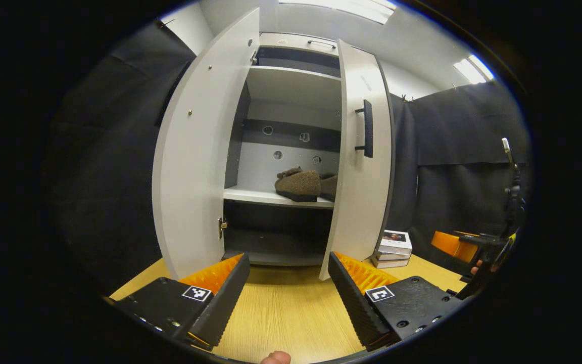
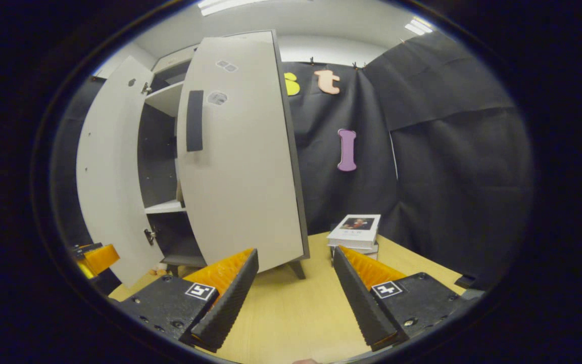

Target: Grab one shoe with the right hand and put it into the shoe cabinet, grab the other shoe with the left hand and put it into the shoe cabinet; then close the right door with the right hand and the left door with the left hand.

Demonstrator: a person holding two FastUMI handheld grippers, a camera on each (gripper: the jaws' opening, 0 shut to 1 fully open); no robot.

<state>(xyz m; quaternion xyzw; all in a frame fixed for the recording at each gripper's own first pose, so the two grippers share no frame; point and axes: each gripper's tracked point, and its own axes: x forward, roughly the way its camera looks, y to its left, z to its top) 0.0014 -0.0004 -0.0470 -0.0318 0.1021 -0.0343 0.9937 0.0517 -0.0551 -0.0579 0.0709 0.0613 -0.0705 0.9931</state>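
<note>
Two brown fuzzy shoes point(image 1: 302, 184) lie side by side on the middle shelf point(image 1: 250, 194) of the white shoe cabinet point(image 1: 291, 86). The second shoe point(image 1: 329, 186) is partly hidden by the right door point(image 1: 364, 167), which stands partly swung in, its black handle point(image 1: 368, 129) facing me. The left door point(image 1: 195, 151) is wide open. My left gripper point(image 1: 287, 273) is open and holds nothing, low in front of the cabinet. My right gripper point(image 2: 295, 268) is open too, just before the right door's outer face point(image 2: 243, 167). The right gripper point(image 1: 478, 247) also appears at the far right of the left gripper view.
A small stack of books point(image 2: 355, 231) lies on the wooden tabletop point(image 2: 291, 308) to the right of the cabinet, also seen as books point(image 1: 394, 247) in the left gripper view. Black cloth walls close the booth behind and on both sides.
</note>
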